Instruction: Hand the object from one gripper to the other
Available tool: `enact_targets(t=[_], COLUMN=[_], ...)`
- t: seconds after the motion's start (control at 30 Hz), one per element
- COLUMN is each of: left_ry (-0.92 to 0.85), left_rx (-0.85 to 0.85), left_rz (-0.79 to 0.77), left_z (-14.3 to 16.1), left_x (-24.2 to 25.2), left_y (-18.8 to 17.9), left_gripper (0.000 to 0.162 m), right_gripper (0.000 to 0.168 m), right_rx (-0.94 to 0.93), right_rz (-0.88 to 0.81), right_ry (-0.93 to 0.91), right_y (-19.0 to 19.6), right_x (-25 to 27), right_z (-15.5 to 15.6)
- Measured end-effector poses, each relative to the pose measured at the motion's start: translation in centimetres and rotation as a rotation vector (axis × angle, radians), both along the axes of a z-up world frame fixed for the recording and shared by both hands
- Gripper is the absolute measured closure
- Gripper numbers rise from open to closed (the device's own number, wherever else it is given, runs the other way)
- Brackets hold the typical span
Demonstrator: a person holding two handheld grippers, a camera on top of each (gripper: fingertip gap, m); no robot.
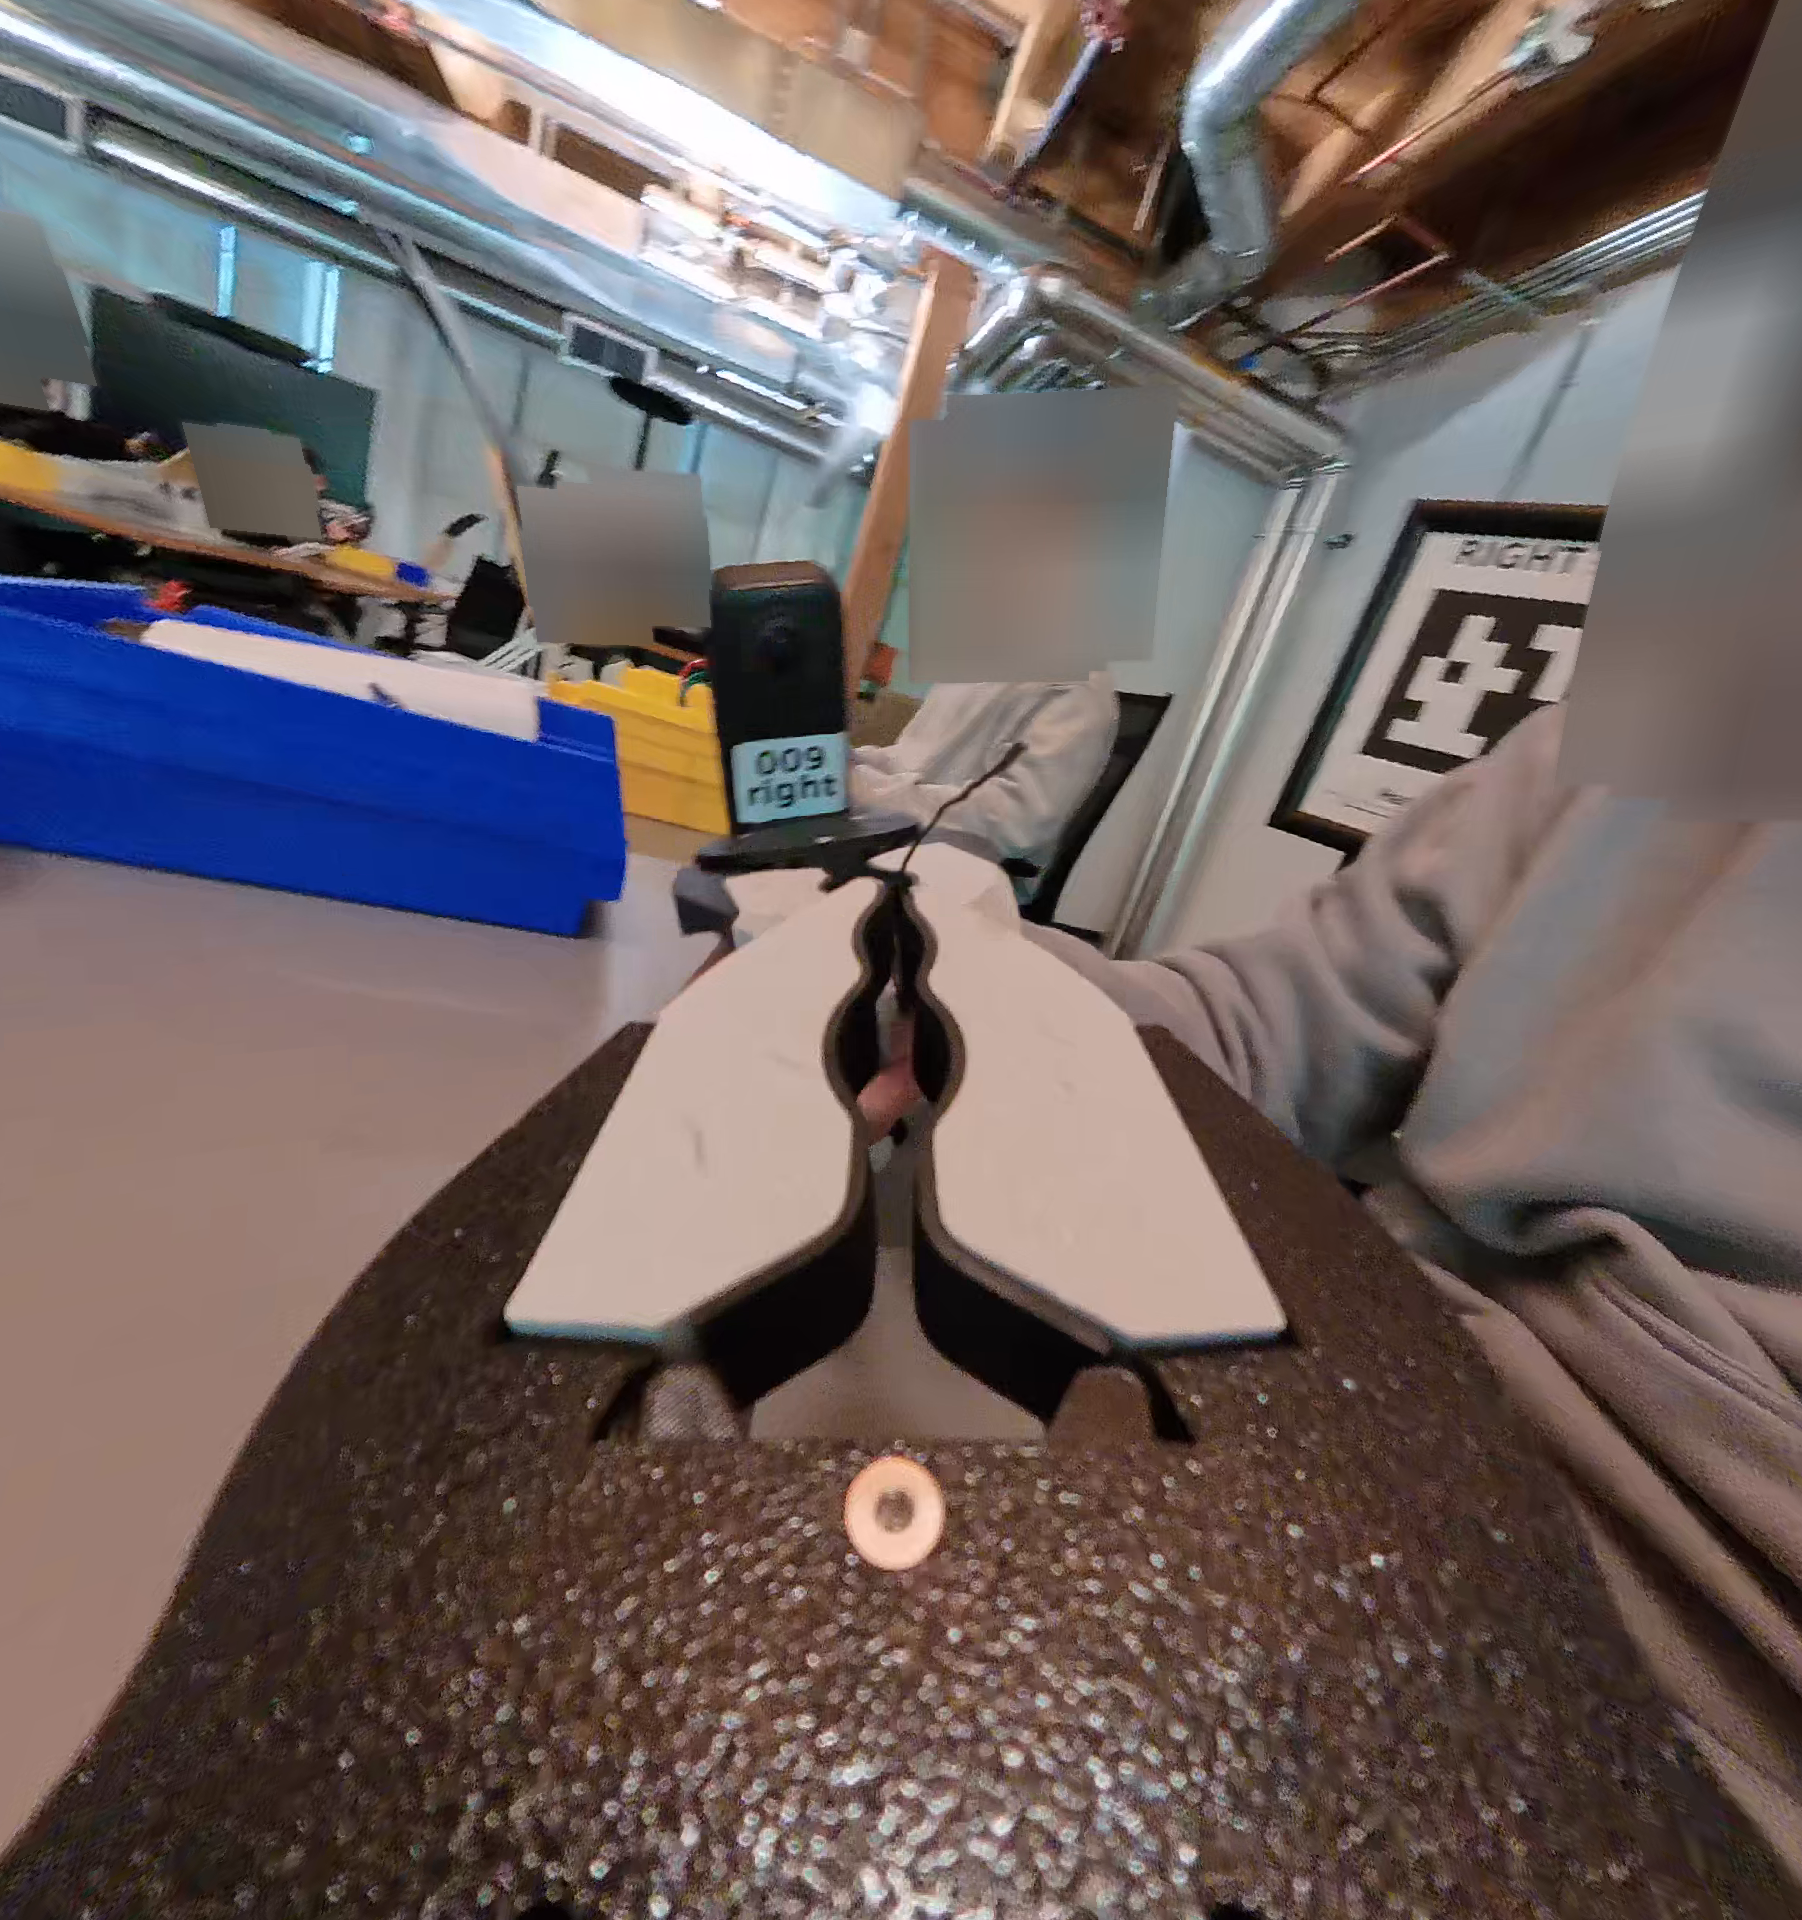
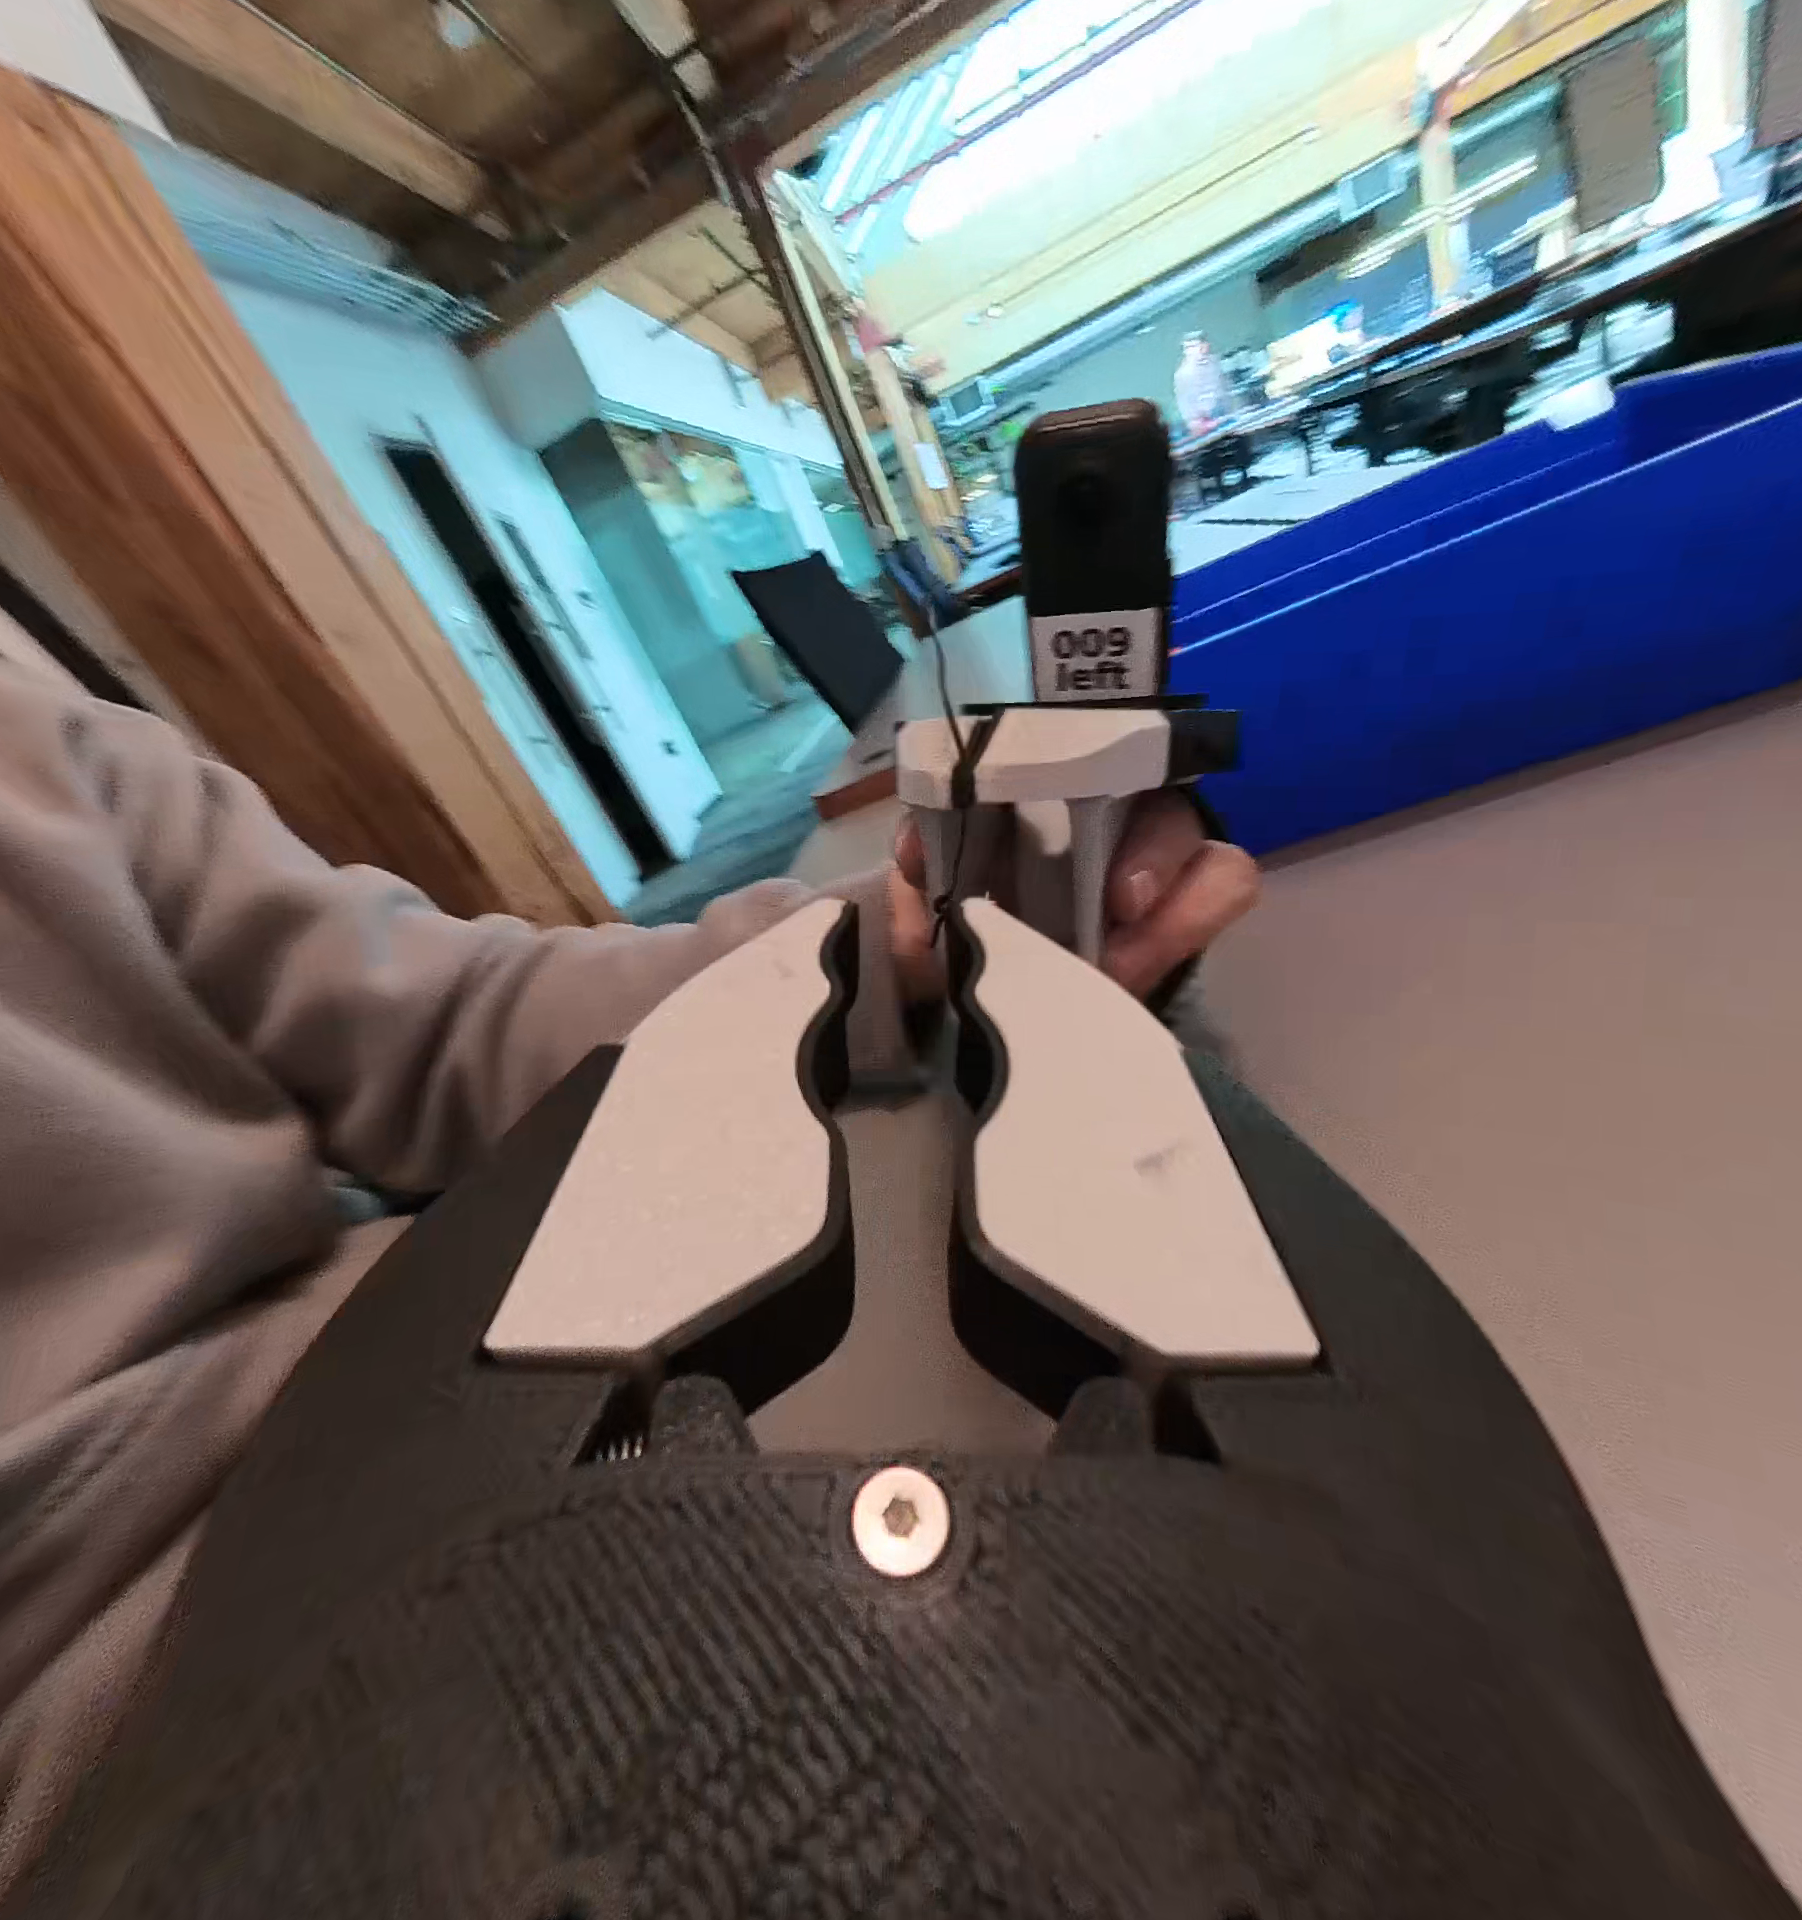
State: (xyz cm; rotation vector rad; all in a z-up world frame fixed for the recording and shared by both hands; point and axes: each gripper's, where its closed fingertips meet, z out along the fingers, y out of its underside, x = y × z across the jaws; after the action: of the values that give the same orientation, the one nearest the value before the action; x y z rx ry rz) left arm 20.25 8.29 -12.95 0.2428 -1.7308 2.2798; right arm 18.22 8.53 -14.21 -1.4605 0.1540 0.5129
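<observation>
Left wrist view: the left gripper has its two white fingers pressed almost together at the tips, pinching a thin black cord. One stiff end of the cord rises up and to the right from the pinch point; a short length runs back between the wavy inner edges of the fingers. Directly beyond the tips stands the black camera of the opposite gripper, on a round black mount. A grey sleeve enters from the right. The grey table carries a blue bin at the left, with a yellow bin behind it. Right wrist view: the right gripper has its fingers spread by a narrow gap and holds nothing between them. The cord hangs upright just ahead of the gap, close to the tip of the finger on the right of the picture; contact cannot be determined. Behind the cord, a hand grips the left gripper's white body, which faces this camera. The blue bin sits on the table at the right, and a grey sleeve fills the left side.
</observation>
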Motion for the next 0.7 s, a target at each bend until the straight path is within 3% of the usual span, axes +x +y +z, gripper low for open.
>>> enact_targets(t=[0.17, 0.4, 0.47, 0.6, 0.7], left_ry=[-0.063, -0.076, -0.065, 0.002, 0.066], left_rx=[-0.038, -0.015, -0.012, 0.09, 0.158], left_rz=[-0.076, -0.013, 0.107, 0.378, 0.51], left_z=[0.6, 0.4, 0.6, -0.4, -1.3], left_x=[-1.6, -0.9, 0.5, 4.2, 5.8], left_y=[0.1, 0.0, 0.1, 0.5, 0.2], left_gripper=[0.162, 0.162, 0.157, 0.137, 0.136], right_gripper=[0.166, 0.166, 0.166, 0.166, 0.166], right_rx=[0.049, 0.028, 0.015, -0.107, -0.226], right_rz=[0.092, 0.036, -0.095, -0.636, -0.946], right_ry=[0.166, 0.093, 0.024, -0.278, -0.546], right_y=[0.4, 0.5, 0.4, -1.8, -4.1], right_x=[-0.7, -0.2, 1.6, 7.5, 9.6], right_z=[0.3, 0.1, 0.1, -0.3, 0.4])
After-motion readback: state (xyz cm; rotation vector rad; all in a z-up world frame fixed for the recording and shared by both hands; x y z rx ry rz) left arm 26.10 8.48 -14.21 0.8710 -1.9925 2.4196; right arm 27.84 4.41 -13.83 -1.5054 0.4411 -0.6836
